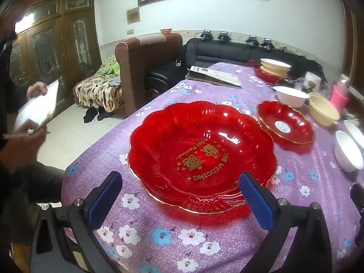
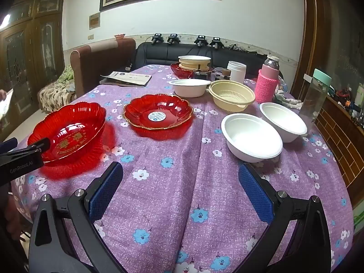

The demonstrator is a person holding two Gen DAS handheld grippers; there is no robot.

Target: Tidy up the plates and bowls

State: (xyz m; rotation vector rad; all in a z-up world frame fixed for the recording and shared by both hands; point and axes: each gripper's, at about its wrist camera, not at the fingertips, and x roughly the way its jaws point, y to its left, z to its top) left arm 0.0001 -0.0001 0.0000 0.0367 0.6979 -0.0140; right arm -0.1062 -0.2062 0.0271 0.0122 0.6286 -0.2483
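A big red scalloped plate (image 1: 200, 150) with gold lettering lies on the purple flowered tablecloth, just ahead of my open, empty left gripper (image 1: 182, 182); it also shows in the right wrist view (image 2: 70, 129). A smaller red plate (image 2: 158, 111) with a sticker lies beyond it (image 1: 286, 122). Two white bowls (image 2: 251, 136) (image 2: 283, 120) sit at the right. Another white bowl (image 2: 190, 86) and a cream bowl (image 2: 232, 94) stand further back. My right gripper (image 2: 179, 177) is open and empty over bare cloth. The left gripper's finger (image 2: 27, 147) reaches the big plate's near rim.
A stack of bowls on a red plate (image 2: 193, 64) stands at the far end, with a booklet (image 2: 127, 78), a white jar (image 2: 236, 70), a pink-sleeved bottle (image 2: 267, 82) and a clear bottle (image 2: 317, 95). A person with paper (image 1: 36, 109) sits at the left. Sofas lie behind.
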